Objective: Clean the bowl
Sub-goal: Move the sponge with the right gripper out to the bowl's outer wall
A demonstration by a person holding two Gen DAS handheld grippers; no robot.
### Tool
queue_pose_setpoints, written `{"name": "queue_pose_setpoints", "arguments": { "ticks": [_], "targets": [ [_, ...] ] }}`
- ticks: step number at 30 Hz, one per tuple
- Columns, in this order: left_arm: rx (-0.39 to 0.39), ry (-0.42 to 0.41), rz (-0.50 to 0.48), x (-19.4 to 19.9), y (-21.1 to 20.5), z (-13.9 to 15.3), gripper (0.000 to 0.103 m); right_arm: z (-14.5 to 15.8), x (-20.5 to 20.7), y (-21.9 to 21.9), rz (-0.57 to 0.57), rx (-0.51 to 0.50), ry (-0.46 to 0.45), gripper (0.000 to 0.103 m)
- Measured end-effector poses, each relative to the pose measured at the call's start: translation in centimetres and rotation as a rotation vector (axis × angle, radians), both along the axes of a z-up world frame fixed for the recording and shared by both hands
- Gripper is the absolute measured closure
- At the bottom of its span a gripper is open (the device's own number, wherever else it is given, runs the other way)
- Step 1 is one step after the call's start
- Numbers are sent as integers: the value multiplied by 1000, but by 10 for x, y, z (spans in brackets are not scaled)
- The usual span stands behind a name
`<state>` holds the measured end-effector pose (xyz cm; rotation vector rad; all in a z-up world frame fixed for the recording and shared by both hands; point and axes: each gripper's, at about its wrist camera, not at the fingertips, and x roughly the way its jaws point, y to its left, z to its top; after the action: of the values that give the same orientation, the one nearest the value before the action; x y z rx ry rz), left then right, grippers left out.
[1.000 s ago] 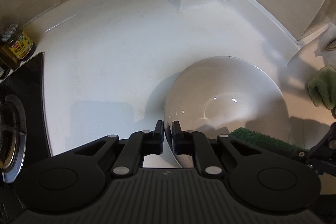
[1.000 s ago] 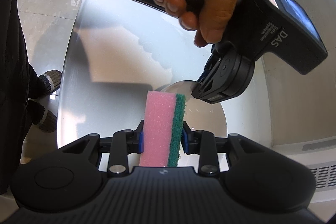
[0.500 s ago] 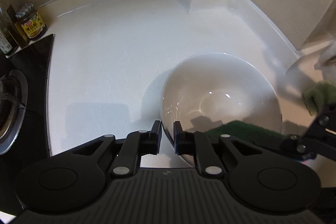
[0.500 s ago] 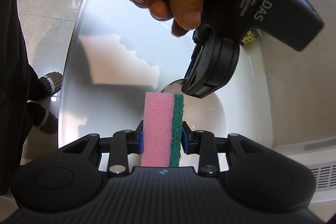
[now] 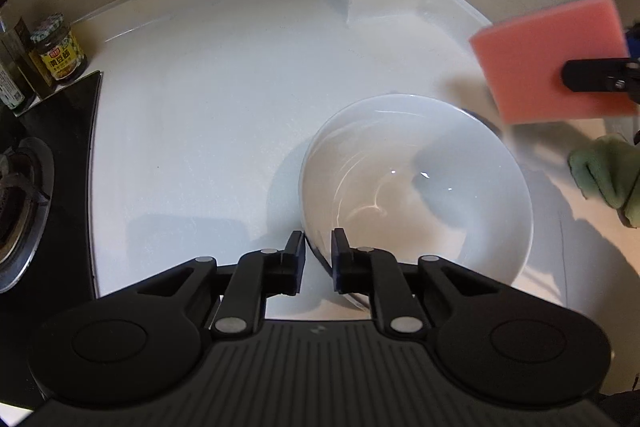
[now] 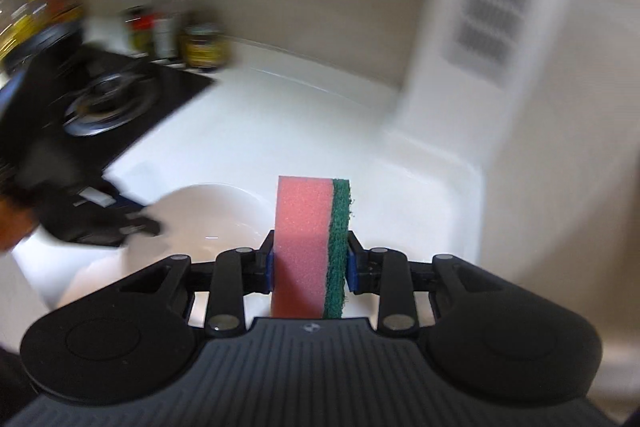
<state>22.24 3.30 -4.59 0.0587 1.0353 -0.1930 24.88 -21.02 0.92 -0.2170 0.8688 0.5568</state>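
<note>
Sponge (image 5: 548, 61) lifted out of the bowl (image 5: 416, 183), now up at its 2 o'clock.

Right gripper (image 6: 310, 261) clamps the sponge upright, pink left, green scourer right; the bowl lies at its 10 o'clock, low and close. Left gripper (image 5: 318, 257) pinches the bowl's near rim at 7 o'clock, pinning it on the counter (image 5: 224, 99). Judging by this, the right one must come down-left to scrub.
</note>
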Motion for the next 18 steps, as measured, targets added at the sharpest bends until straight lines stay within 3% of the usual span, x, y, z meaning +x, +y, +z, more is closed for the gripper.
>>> {"name": "queue_pose_setpoints", "arguments": {
  "ticks": [3, 8, 18],
  "targets": [
    [0, -12, -19, -3, 0, -1, 89, -16, 15, -9, -30, 65, 124, 76],
    [0, -32, -51, -9, 1, -2, 89, -35, 26, -2, -44, 24, 202, 76],
    [14, -53, -316, 11, 6, -2, 89, -44, 49, 34, 20, -140, 251, 75]
  ]
}}
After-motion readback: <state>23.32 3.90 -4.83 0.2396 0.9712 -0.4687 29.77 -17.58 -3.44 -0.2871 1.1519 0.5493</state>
